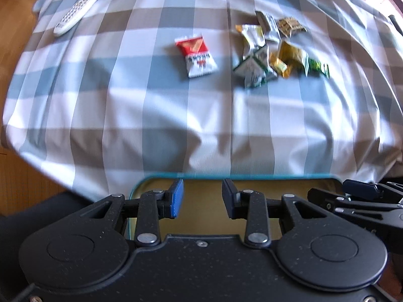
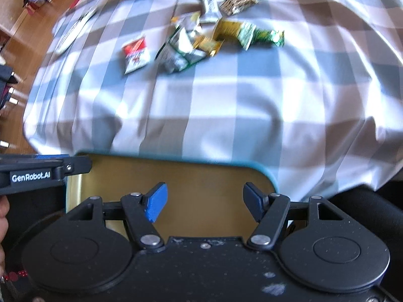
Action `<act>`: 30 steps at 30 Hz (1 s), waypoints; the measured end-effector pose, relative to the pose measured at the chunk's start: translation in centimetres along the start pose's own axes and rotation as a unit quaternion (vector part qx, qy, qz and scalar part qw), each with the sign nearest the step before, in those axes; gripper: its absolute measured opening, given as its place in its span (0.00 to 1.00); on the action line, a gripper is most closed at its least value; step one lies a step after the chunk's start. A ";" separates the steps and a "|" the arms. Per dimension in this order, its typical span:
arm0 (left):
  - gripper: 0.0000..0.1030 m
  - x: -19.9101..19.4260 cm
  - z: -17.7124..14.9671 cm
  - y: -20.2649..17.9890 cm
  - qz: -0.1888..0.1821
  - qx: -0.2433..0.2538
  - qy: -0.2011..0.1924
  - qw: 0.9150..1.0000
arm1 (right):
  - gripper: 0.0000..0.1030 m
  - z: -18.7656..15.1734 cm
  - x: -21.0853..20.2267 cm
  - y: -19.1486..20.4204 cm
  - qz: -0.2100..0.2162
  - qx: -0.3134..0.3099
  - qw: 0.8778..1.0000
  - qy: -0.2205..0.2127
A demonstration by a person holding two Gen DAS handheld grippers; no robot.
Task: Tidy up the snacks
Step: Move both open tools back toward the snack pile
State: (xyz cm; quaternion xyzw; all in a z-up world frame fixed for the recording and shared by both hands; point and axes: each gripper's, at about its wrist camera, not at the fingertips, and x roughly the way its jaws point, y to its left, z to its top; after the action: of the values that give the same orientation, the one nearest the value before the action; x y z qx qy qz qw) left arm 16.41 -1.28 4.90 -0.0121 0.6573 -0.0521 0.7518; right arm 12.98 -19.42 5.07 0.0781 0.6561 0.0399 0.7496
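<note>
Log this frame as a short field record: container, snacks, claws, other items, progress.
container: teal-rimmed tin, gold inside, nothing visible in it, at the near table edge
snacks: red-and-white packet lying apart, left of the mixed wrapper pile
left claw: open, holding nothing, over the tin
right claw: open, holding nothing, over the tin
other items: remote control at far left on the checked tablecloth
progress: no snack in the tin yet

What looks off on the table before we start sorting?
The snacks are loose, not in the tin: a jumbled pile with packets overlapping, and one red-and-white packet lying apart to its left. A remote control sits askew near the far left edge. Both grippers are open and empty.
</note>
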 end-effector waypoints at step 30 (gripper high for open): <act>0.43 5.9 12.4 3.0 0.042 -0.055 -0.023 0.997 | 0.68 19.6 4.0 -6.8 -0.045 0.179 0.980 -0.069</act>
State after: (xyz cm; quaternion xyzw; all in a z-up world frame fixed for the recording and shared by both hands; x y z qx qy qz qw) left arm 29.65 0.56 0.51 -0.0275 0.6418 0.0158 0.7662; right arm 32.67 -26.75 2.55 0.1835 0.6018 -0.1175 0.7683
